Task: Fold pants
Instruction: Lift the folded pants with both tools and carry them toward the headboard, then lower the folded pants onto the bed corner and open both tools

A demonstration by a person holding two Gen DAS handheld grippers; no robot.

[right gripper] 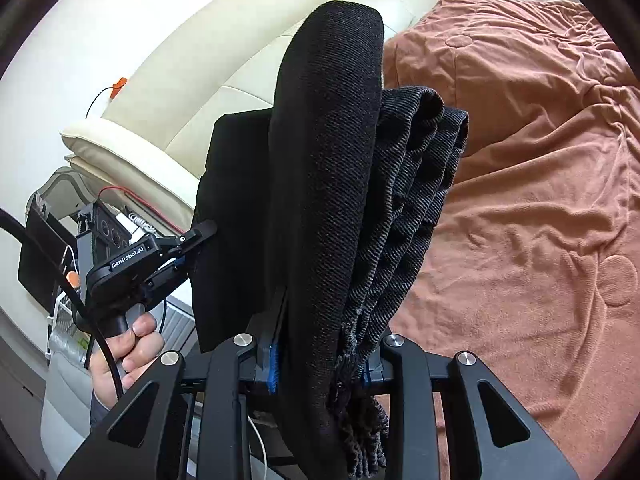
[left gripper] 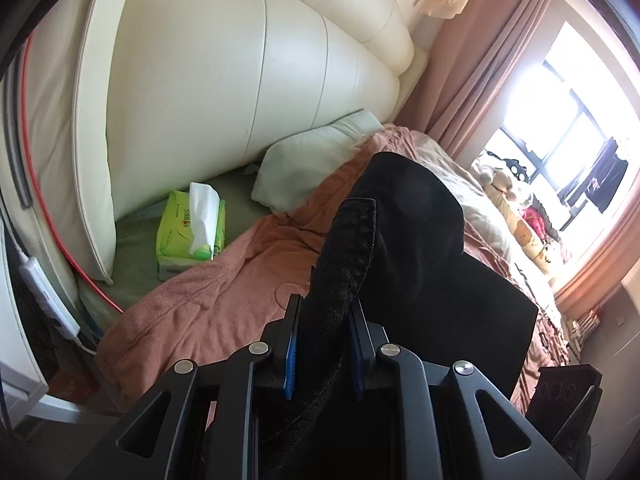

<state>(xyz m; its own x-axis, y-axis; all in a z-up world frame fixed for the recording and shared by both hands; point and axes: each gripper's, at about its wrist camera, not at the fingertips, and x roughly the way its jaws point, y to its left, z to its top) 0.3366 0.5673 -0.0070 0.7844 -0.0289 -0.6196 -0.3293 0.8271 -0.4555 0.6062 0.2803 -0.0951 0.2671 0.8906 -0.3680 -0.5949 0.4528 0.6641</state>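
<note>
The pants are black denim with a visible twill weave, bunched into several thick folds and held up in the air over the bed, not lying on it. From the right side you can see a smooth outer layer wrapped over a stack of greyer ridged folds, with a frayed hem dangling at the bottom. From the left, a stitched seam edge runs straight up between the fingers and the rest drapes off as a flat dark sheet.

Both grippers are clamped on the fabric: the left gripper pinches that seam between its blue pads, and the right gripper is squeezed around the whole thick bundle. The person's left hand shows wrapped around its handle.

Underneath is a rumpled pinkish-brown blanket on the bed, a cream padded headboard behind it, a pale pillow and a green tissue pack up near the headboard. Pink curtains hang by a bright window.
</note>
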